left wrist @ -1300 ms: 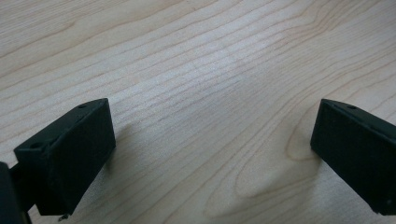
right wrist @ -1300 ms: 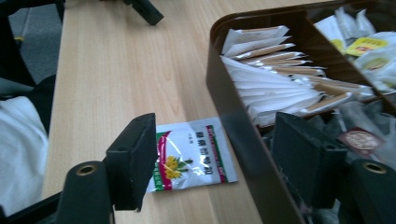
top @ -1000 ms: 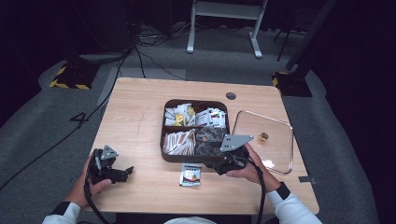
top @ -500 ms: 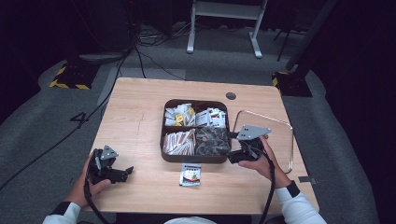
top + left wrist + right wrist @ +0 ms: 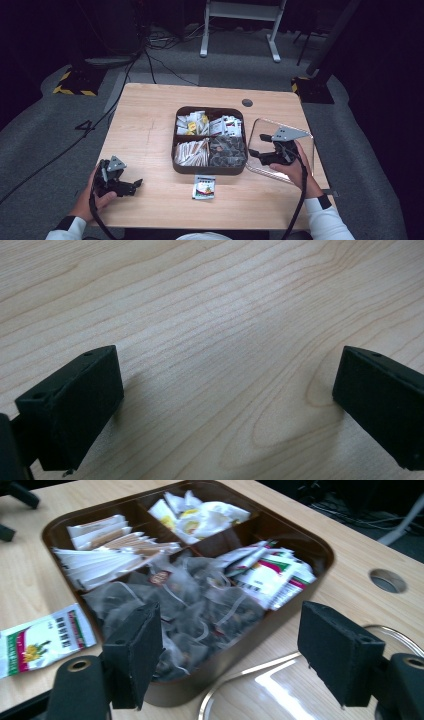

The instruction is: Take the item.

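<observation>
Table [image 5: 150, 125]: light wood.
Tray [image 5: 208, 171]: brown, 4 compartments of packets and tea bags, at the table's middle.
Lid [image 5: 305, 172]: clear, just right of the tray.
Right gripper [image 5: 256, 152]: jaws spread, empty, over the lid's left edge, pointing at the tray.
Left gripper [image 5: 136, 184]: jaws spread, empty, near the table's front left.
Sachet [image 5: 204, 187]: flat on the table, just in front of the tray.

The high view looks forward and down from above the person's side, taking in the whole table [image 5: 145, 125] with the tray [image 5: 210, 172] at its middle. The left gripper view sits very close over bare tabletop left of the tray, facing down. The right gripper view looks low and close across the tray [image 5: 300, 532] from its right; both it and the high view show the tray.
</observation>
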Demonstrator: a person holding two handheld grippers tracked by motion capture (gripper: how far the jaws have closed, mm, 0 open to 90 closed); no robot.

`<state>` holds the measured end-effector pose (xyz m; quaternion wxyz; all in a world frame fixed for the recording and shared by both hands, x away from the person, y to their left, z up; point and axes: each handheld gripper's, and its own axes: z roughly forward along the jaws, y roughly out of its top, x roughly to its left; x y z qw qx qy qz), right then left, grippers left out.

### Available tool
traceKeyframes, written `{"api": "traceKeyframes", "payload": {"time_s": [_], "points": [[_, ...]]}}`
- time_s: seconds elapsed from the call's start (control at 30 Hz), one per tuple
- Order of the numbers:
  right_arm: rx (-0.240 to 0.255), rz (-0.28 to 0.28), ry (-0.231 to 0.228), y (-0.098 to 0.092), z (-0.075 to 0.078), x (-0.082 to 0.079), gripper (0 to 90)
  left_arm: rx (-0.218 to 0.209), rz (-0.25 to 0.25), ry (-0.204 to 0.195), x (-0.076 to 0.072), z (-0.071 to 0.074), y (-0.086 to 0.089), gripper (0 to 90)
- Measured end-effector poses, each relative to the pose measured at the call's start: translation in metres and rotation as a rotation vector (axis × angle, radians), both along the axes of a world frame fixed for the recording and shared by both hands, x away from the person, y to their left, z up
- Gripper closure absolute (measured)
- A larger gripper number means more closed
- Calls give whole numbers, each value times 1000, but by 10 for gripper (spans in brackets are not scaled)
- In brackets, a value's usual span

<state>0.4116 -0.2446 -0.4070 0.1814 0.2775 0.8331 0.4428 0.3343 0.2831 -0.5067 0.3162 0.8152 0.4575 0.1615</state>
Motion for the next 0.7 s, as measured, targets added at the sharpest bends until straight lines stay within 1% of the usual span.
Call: {"api": "traceKeyframes", "payload": {"time_s": [0.1,0.23,0.4,0.5,0.57,0.7], "points": [[3,-32,6,-10,-2,4,266,1,-1,0,0,0,0,2],[-13,-83,22,-22,-7,11,264,0,-1,0,0,0,0,2],[-35,-125,42,-32,-15,18,263,0,0,0,0,0,0,2],[-41,-164,45,-39,-18,22,263,1,0,0,0,0,0,2],[-54,-189,48,-45,-20,25,263,1,-2,0,0,0,0,2],[-58,-223,72,-54,-26,29,263,0,0,0,0,0,0,1]]}}
